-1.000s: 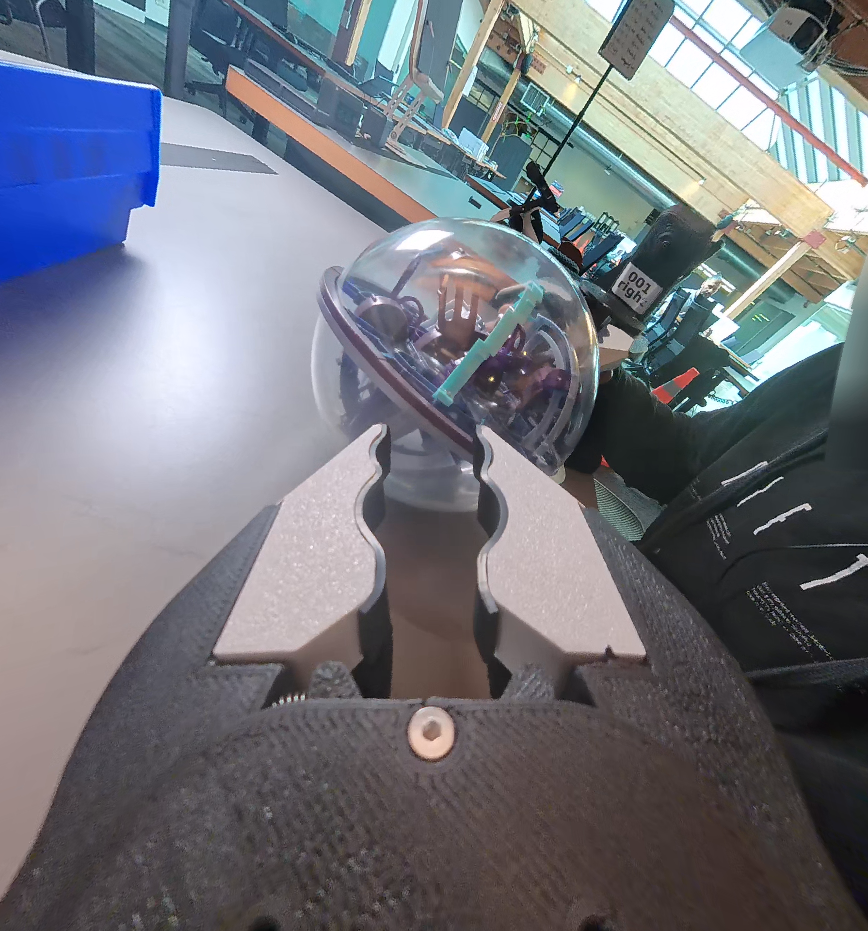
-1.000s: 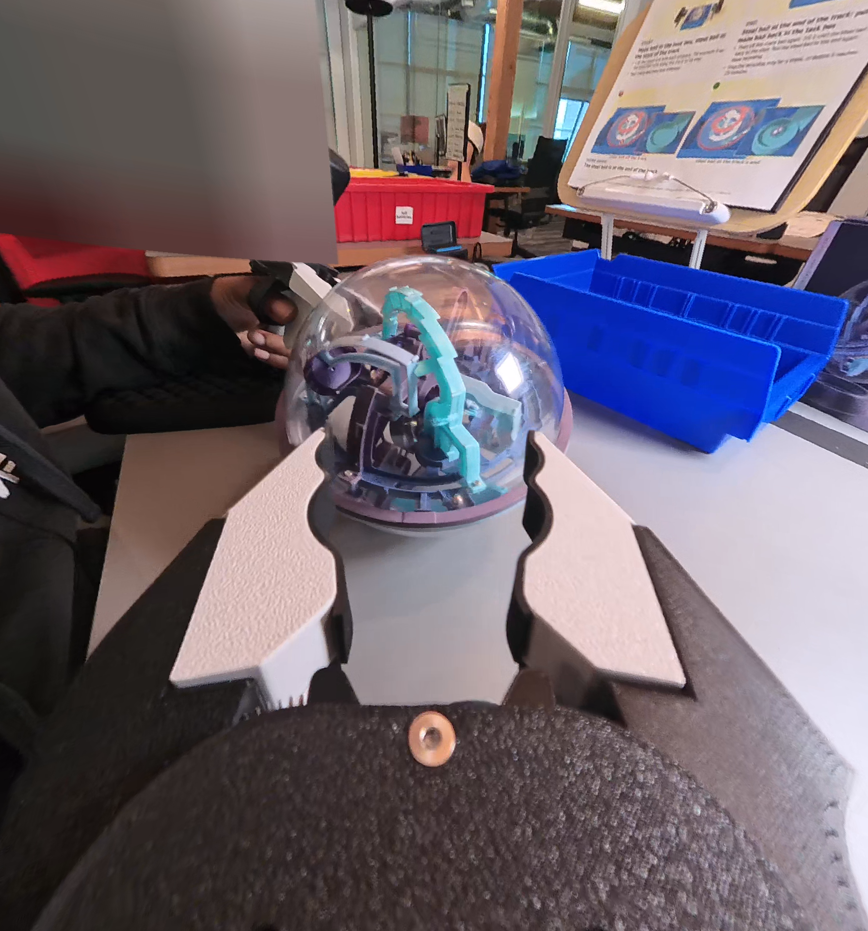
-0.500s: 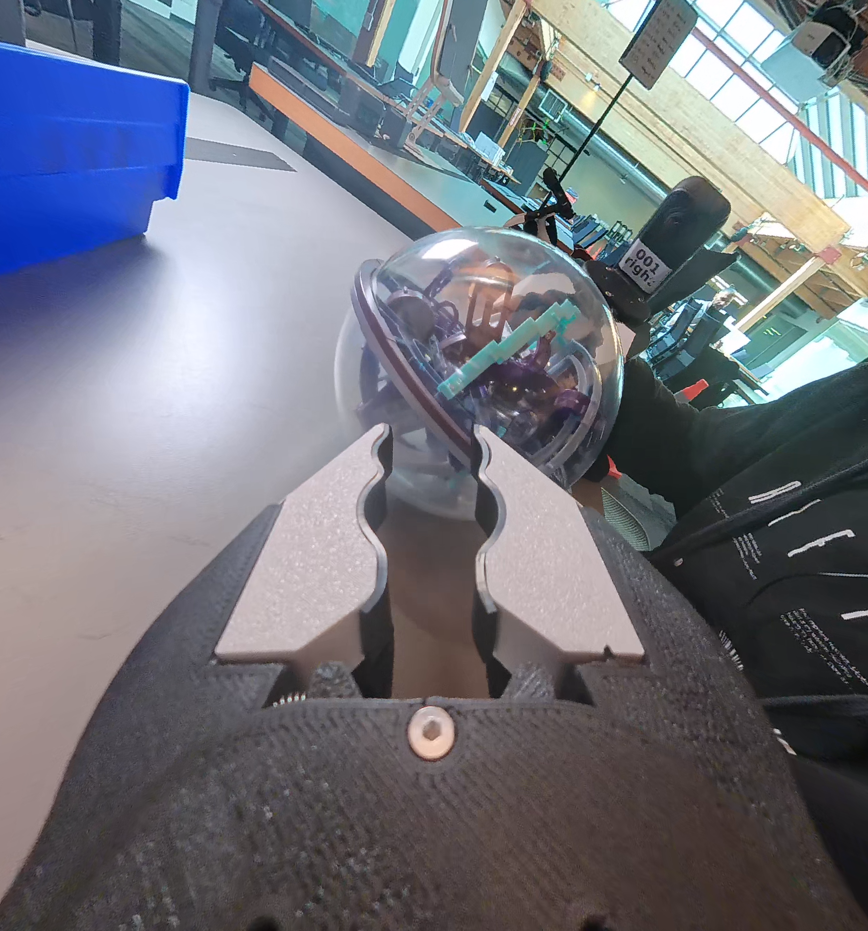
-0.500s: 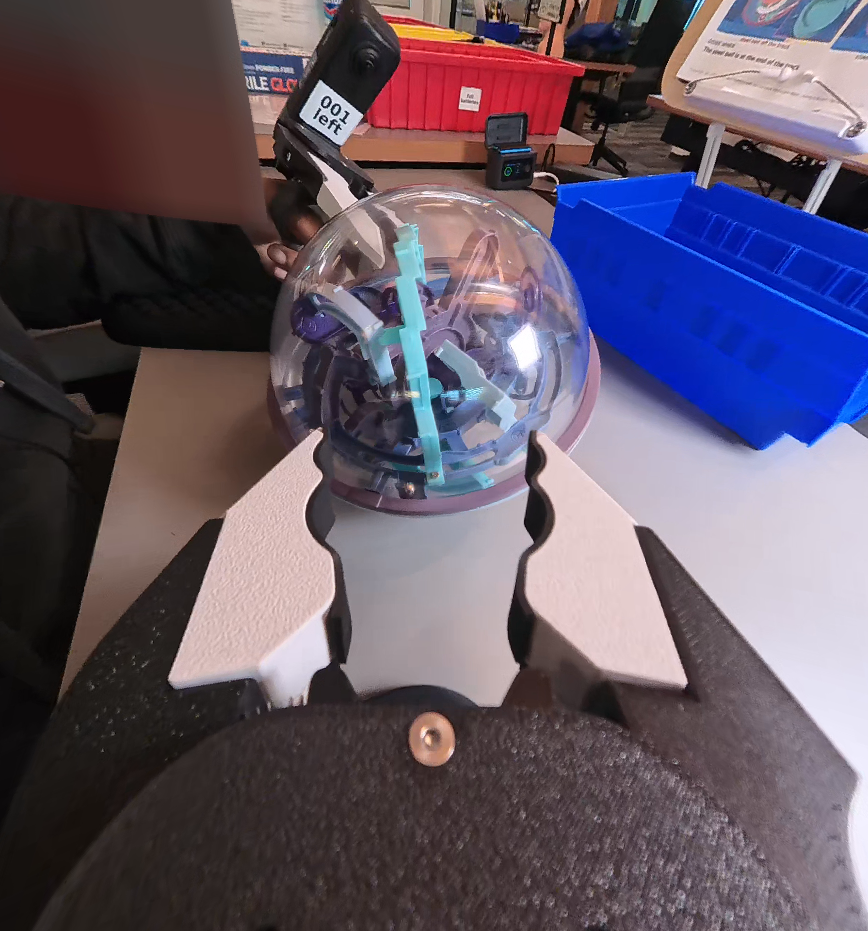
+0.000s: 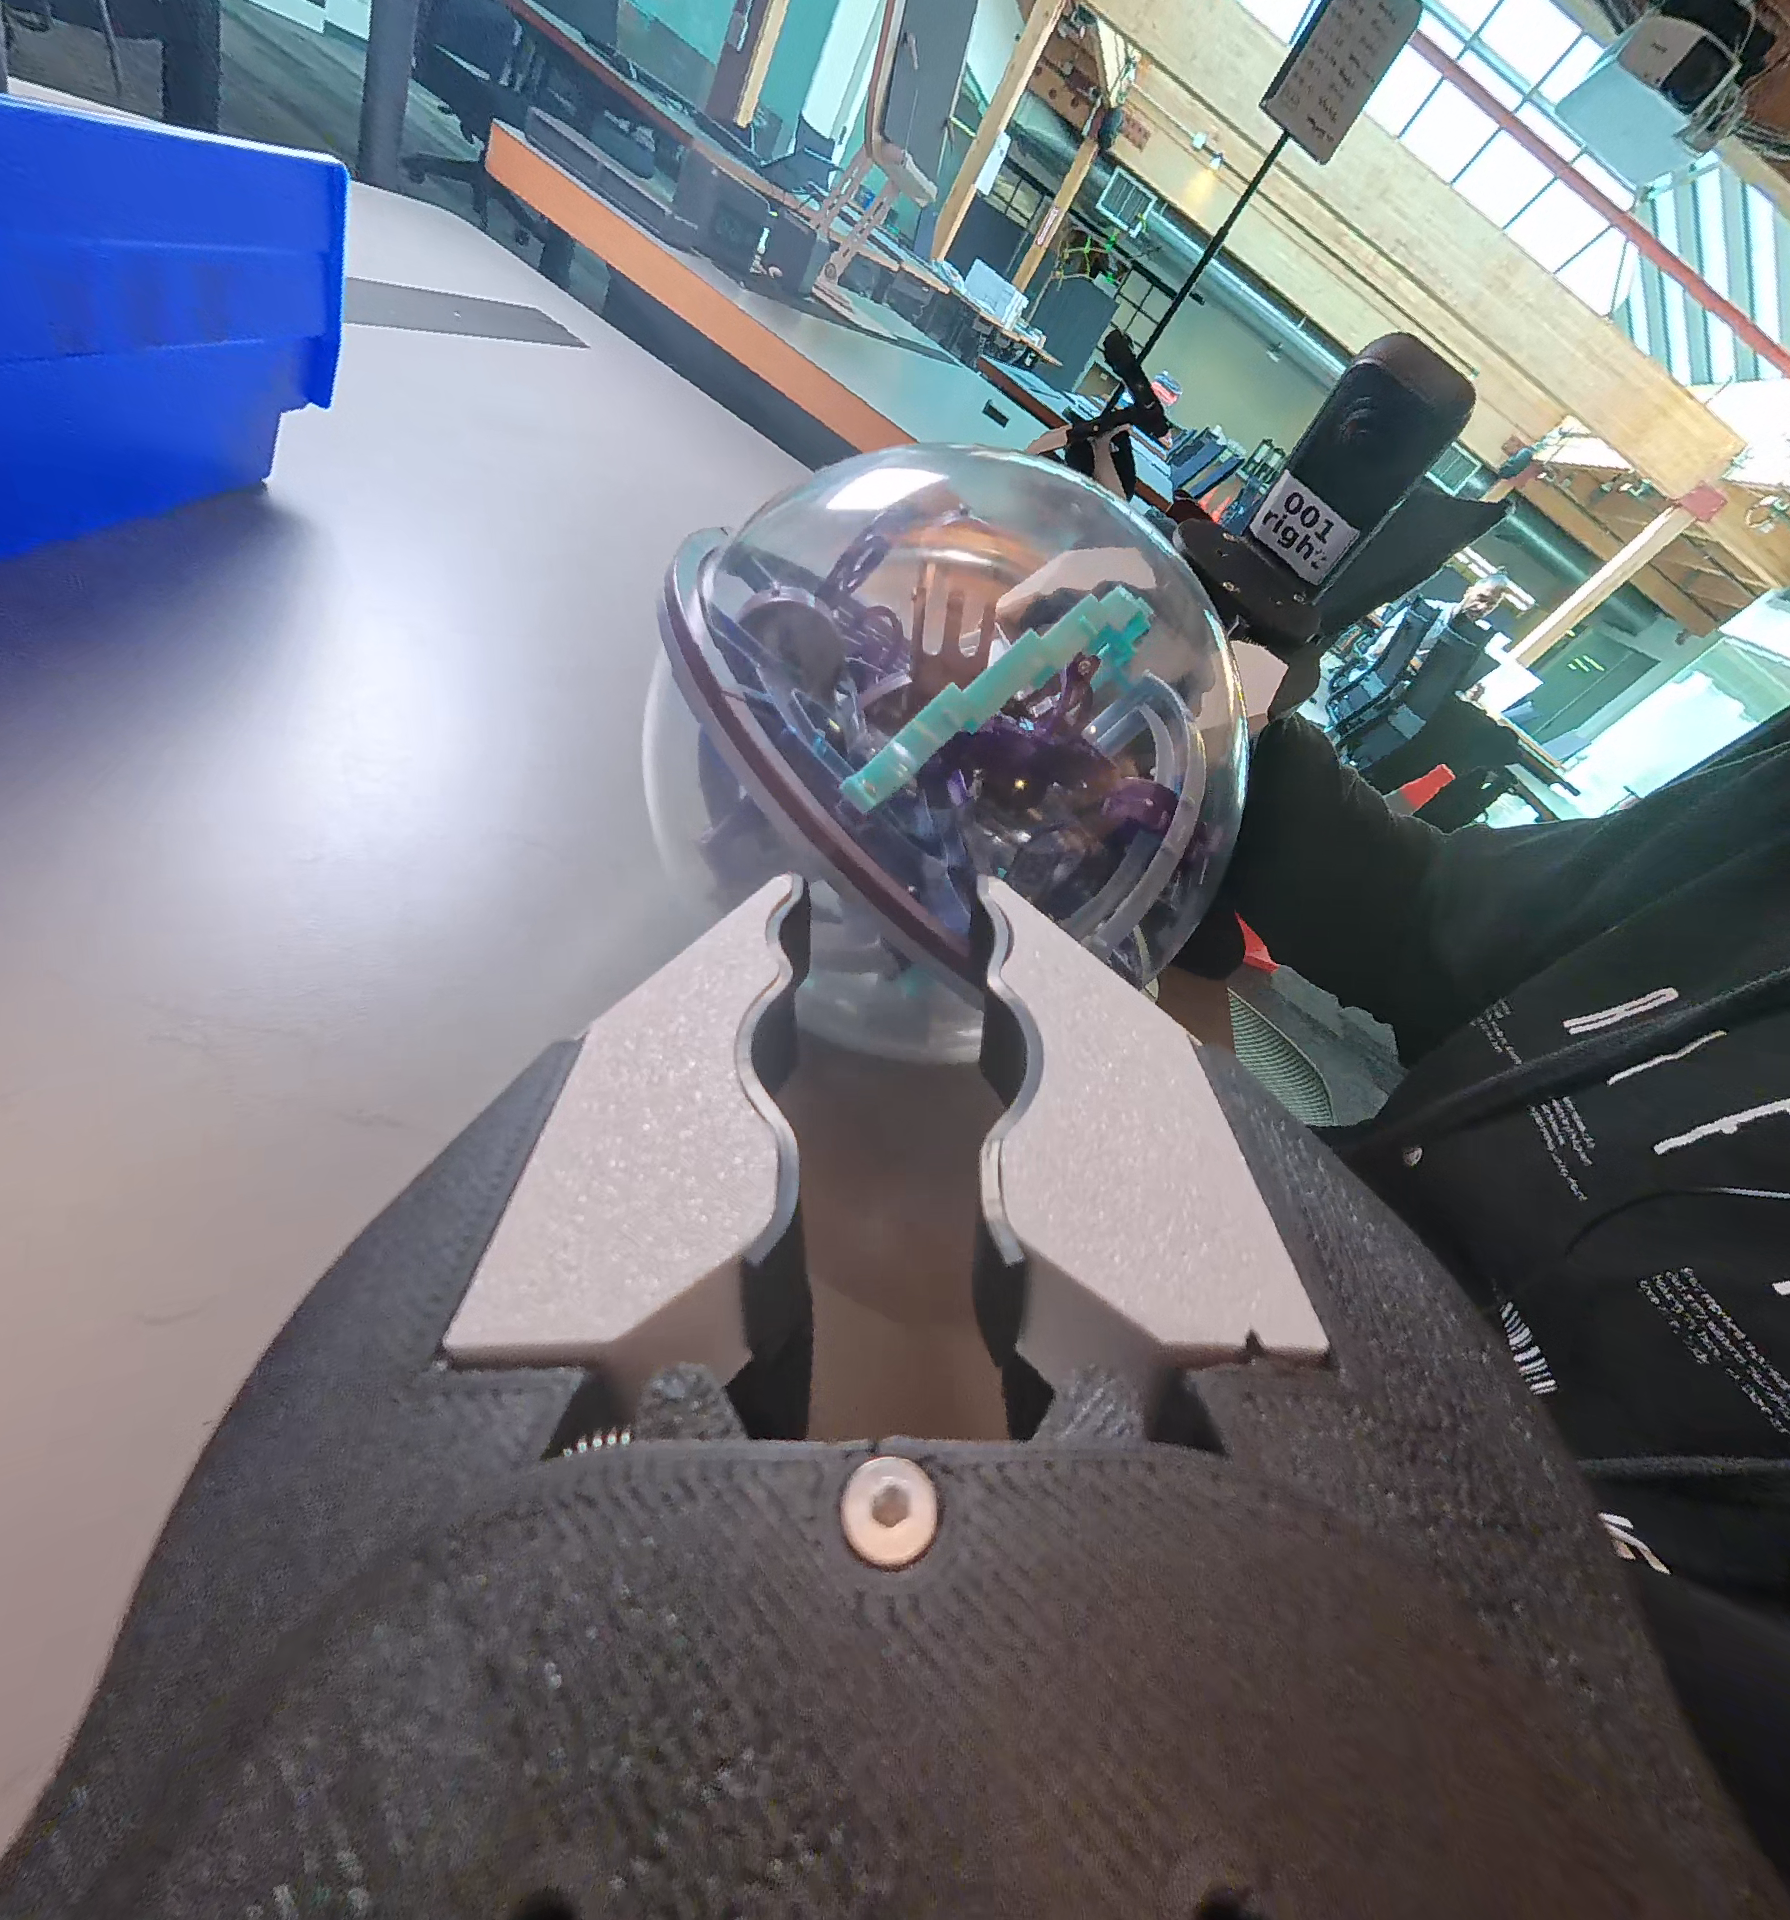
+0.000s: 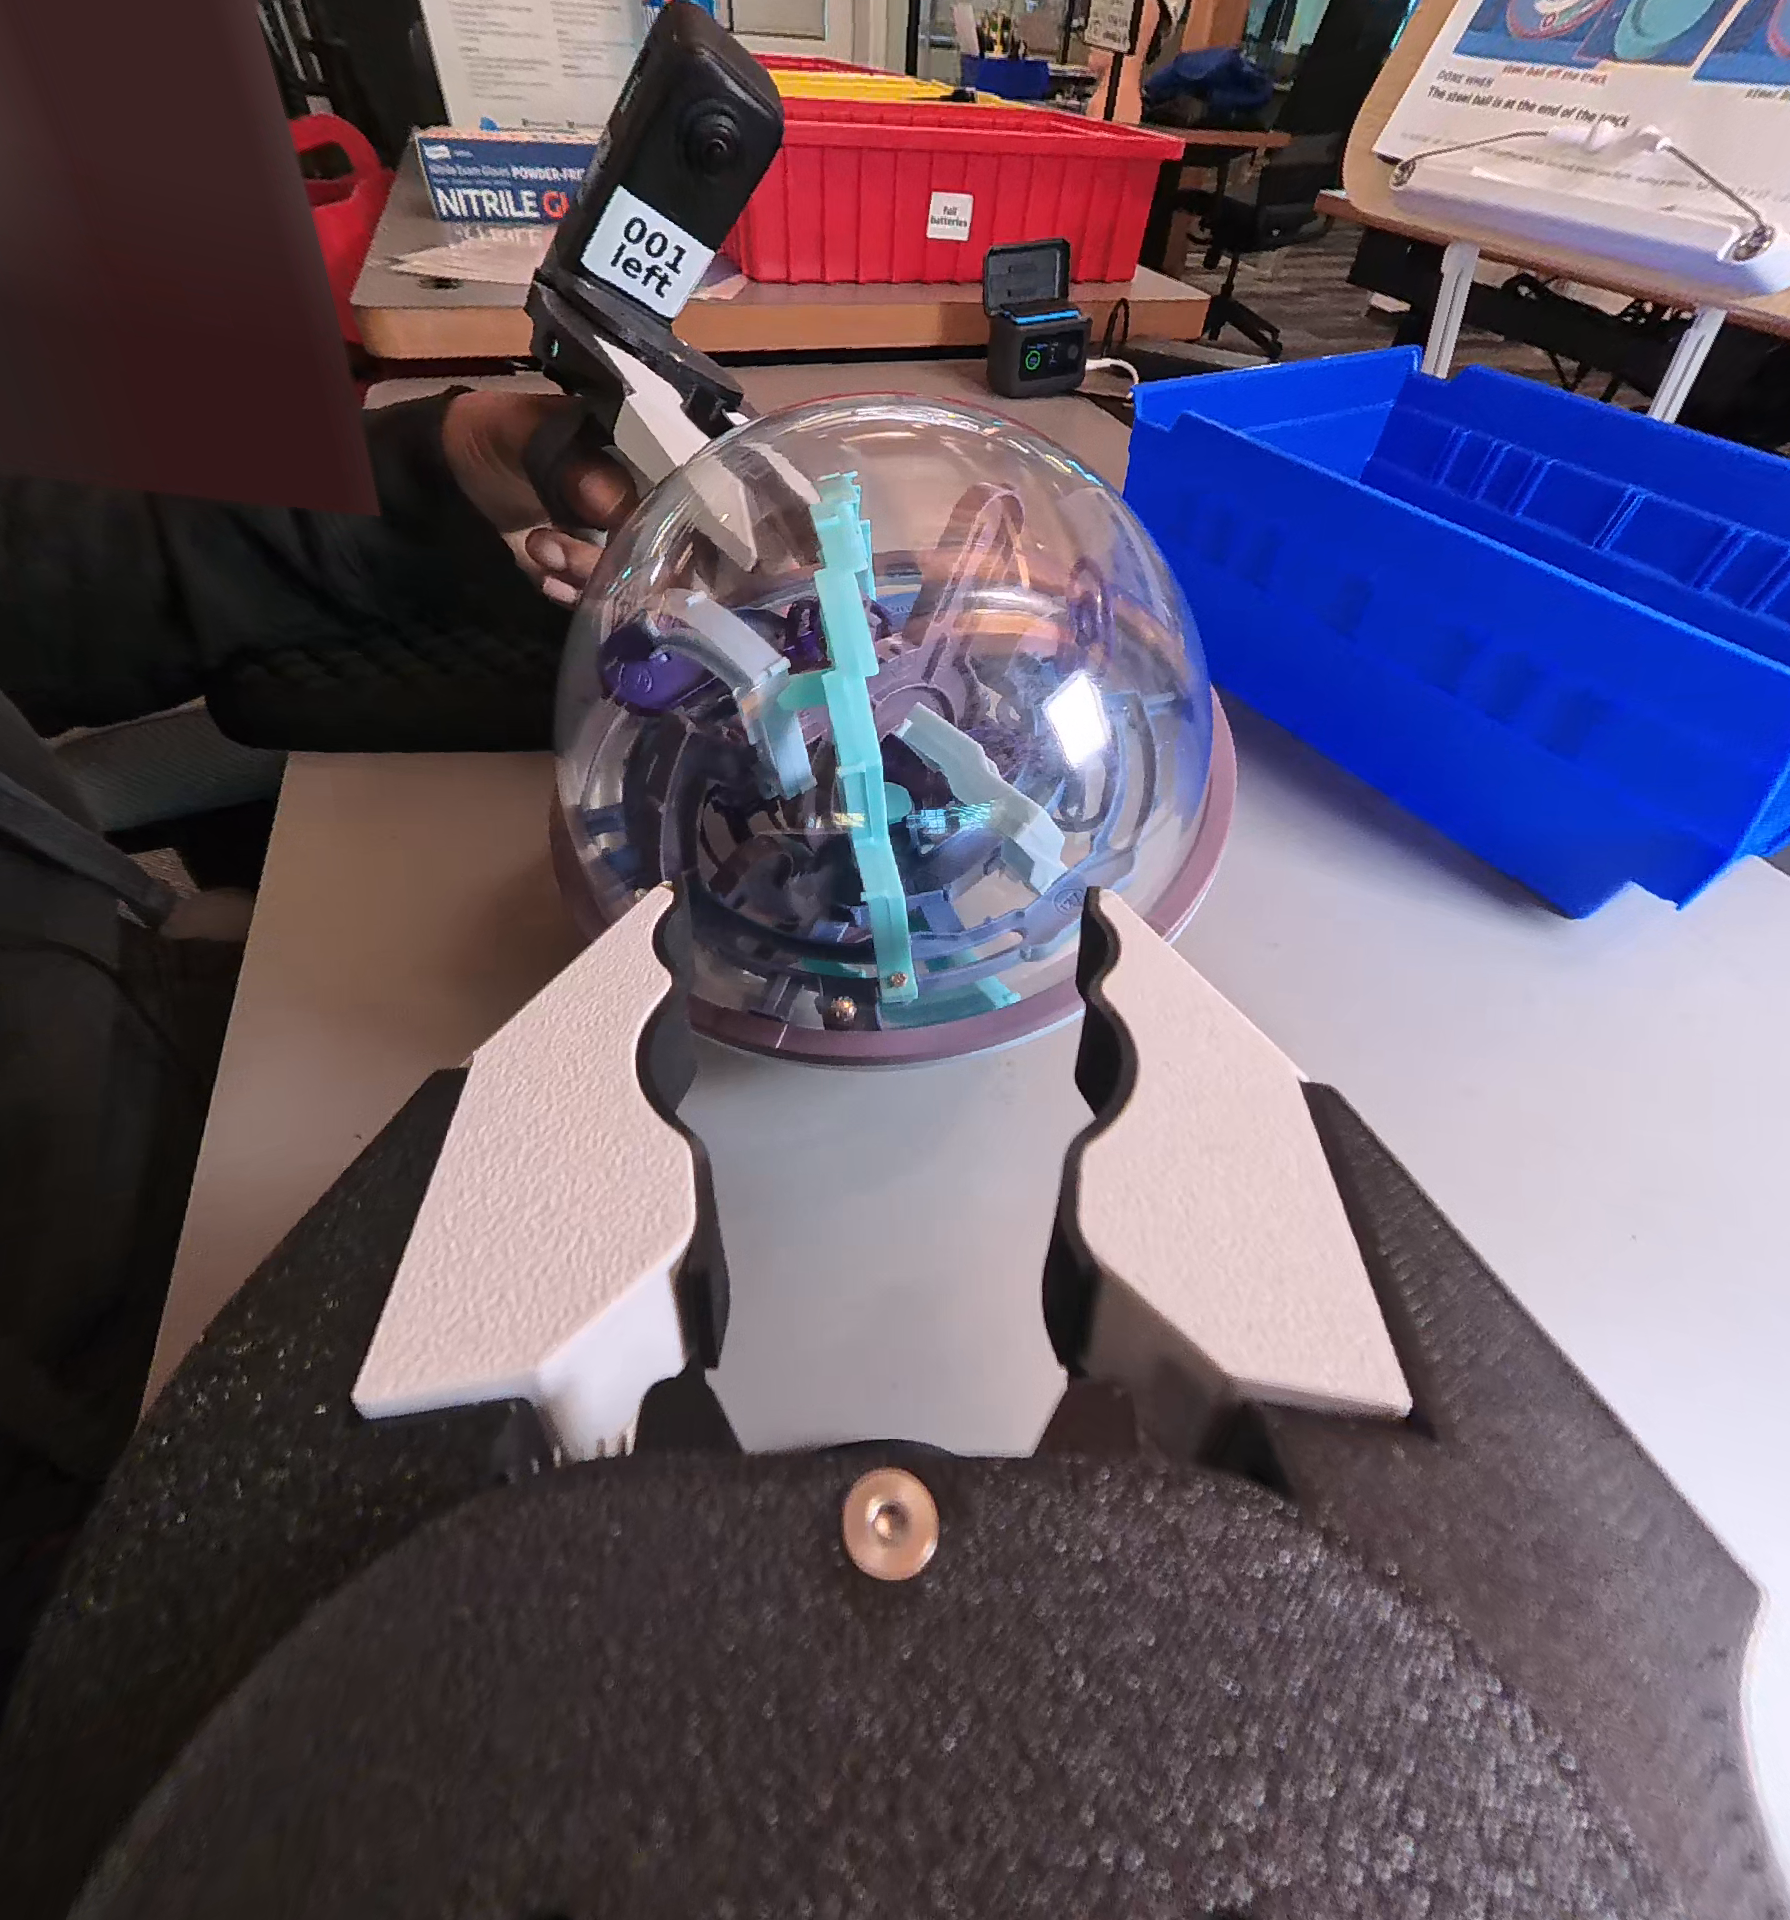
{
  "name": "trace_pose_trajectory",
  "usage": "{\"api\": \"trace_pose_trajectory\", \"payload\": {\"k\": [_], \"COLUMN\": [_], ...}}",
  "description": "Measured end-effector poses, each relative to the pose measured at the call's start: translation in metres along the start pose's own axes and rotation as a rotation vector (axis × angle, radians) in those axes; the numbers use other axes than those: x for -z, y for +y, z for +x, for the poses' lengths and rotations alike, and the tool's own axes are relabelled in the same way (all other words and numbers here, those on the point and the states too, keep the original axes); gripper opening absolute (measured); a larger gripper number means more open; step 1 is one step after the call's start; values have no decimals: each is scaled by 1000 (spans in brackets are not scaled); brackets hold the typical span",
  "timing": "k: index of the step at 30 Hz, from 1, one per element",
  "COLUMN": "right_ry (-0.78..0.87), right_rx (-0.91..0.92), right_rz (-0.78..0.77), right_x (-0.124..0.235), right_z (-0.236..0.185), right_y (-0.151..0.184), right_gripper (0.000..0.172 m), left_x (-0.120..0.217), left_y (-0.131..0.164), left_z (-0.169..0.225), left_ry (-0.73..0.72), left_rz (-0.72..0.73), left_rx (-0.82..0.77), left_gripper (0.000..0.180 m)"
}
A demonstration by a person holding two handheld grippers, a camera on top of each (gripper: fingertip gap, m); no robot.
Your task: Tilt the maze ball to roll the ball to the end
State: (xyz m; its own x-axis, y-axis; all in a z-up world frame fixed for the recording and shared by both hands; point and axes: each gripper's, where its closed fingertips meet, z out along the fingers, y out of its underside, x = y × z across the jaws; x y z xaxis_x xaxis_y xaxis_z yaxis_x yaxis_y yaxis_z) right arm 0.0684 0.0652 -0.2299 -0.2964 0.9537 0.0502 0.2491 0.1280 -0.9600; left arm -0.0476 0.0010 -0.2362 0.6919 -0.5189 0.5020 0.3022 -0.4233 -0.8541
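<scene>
The maze ball, a clear sphere with a dull purple rim and teal, grey and purple tracks inside, is held between the two grippers above the grey table, with the rim tilted in the left wrist view. The right gripper is spread wide, and its white fingers are set against the lower sides of the sphere, one on each side, so the ball is clasped across its width. The left gripper is opened only narrowly; its grey fingers are closed on the lower part of the ball, at the rim and the small clear dome beneath it. Whether both left pads press firmly cannot be told from this view. A small steel ball is seen at the bottom edge of the maze, just above the rim and beside the foot of the teal track. A blue bin is stood on the table to the right of the ball, well apart from it. A red bin is seen on another table behind. A dark sleeve is visible beyond the ball in the left wrist view.
</scene>
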Motion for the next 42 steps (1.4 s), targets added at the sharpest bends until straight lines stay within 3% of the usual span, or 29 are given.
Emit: {"api": "trace_pose_trajectory", "payload": {"k": [28,33,39,42], "right_ry": [-10,1,-27,-14], "right_rx": [-41,-37,-16,-19], "right_rz": [17,12,12,11], "right_x": [-3,-3,2,5], "right_z": [9,7,-8,-6], "right_y": [3,4,2,3], "right_gripper": [70,70,67,65], "left_x": [-1,-2,-7,-11], "left_y": [2,-2,0,2], "left_z": [5,14,13,17], "left_ry": [6,40,-27,-26], "left_rz": [-18,6,3,-7], "left_rx": [-27,-50,-161,-198], "left_gripper": [34,65,109,113]}}
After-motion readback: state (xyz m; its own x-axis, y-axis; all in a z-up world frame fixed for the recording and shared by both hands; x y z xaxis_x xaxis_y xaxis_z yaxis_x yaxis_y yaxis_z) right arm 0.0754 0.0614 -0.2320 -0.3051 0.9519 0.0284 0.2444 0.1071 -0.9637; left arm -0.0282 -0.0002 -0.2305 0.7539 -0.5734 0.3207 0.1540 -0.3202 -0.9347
